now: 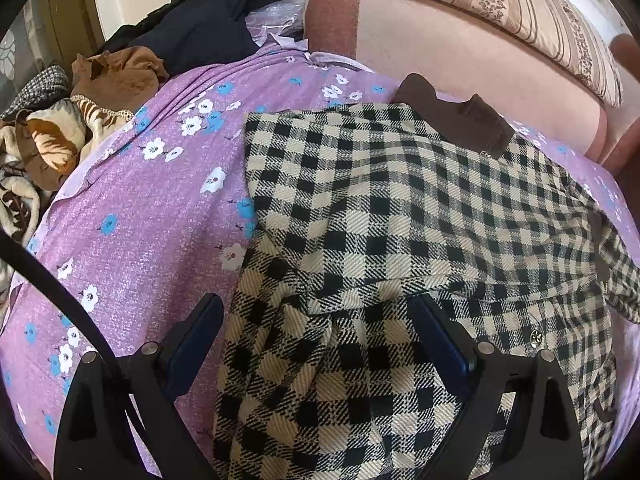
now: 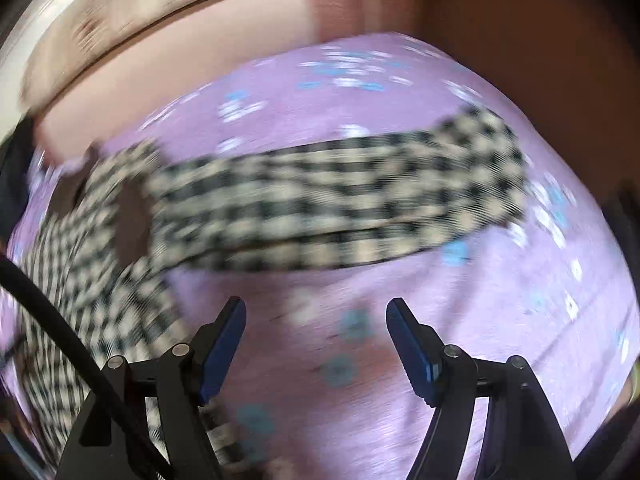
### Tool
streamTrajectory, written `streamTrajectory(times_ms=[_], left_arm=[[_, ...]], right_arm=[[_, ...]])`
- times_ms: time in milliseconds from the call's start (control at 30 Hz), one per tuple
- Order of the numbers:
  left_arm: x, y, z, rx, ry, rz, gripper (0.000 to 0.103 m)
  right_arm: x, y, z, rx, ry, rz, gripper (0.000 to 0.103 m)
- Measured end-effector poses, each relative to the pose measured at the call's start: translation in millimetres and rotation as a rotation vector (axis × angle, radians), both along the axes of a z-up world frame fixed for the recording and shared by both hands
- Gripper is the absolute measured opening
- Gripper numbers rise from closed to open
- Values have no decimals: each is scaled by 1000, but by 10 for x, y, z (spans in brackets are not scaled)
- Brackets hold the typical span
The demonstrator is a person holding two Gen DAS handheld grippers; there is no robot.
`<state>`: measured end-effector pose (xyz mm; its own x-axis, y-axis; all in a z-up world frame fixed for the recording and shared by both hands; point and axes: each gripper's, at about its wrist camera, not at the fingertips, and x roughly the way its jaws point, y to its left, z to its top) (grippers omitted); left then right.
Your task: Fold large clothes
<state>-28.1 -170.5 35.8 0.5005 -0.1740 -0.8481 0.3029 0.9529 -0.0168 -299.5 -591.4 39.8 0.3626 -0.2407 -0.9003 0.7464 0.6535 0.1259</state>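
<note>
The left gripper hangs with its jaws spread wide over a bunched fold of the checked coat, the cloth lying between the blue pads but not pinched. The right gripper is likewise spread and holds nothing, poised above bare purple bedsheet just short of the coat's outstretched sleeve; that view is smeared with motion blur, so the fine lie of the sleeve cannot be read.

The likely trouble starts nearest the left jaws: the wool is thick and doubled there, and a close could take two layers instead of one, dragging the body of the coat askew. On the right, a hurried reach could catch the sheet along with the sleeve, or miss the cuff altogether.

The coat lies flat on the bed, its brown collar pointing toward the pink headboard cushion. Open sheet to the coat's left gives room to fold across. Farther off, space tightens: a heap of dark clothes and a patterned blanket crowd the far left corner, and the cushion closes the bed beyond the collar.
</note>
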Motion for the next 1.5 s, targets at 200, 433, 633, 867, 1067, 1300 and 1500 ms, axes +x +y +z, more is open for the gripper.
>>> streamTrajectory(times_ms=[200, 433, 633, 867, 1067, 1300, 1500], left_arm=[[47, 9, -40, -7, 21, 10, 94], [81, 18, -49, -31, 46, 15, 94], [90, -7, -91, -17, 53, 14, 94], [132, -27, -127, -23, 75, 16, 94], [102, -61, -131, -15, 69, 1, 94], [99, -47, -117, -26, 69, 7, 94], [131, 119, 74, -104, 36, 43, 94]], right_arm=[[-556, -730, 65, 94, -105, -289, 77], [-879, -1315, 10, 126, -158, -463, 77], [-904, -1536, -168, 155, -207, -531, 77], [-1064, -1477, -187, 393, -457, -546, 77], [-840, -1618, -363, 418, -432, -510, 48], [-736, -1618, -249, 304, -475, -450, 7], [-508, -1127, 590, 90, -571, -229, 6]])
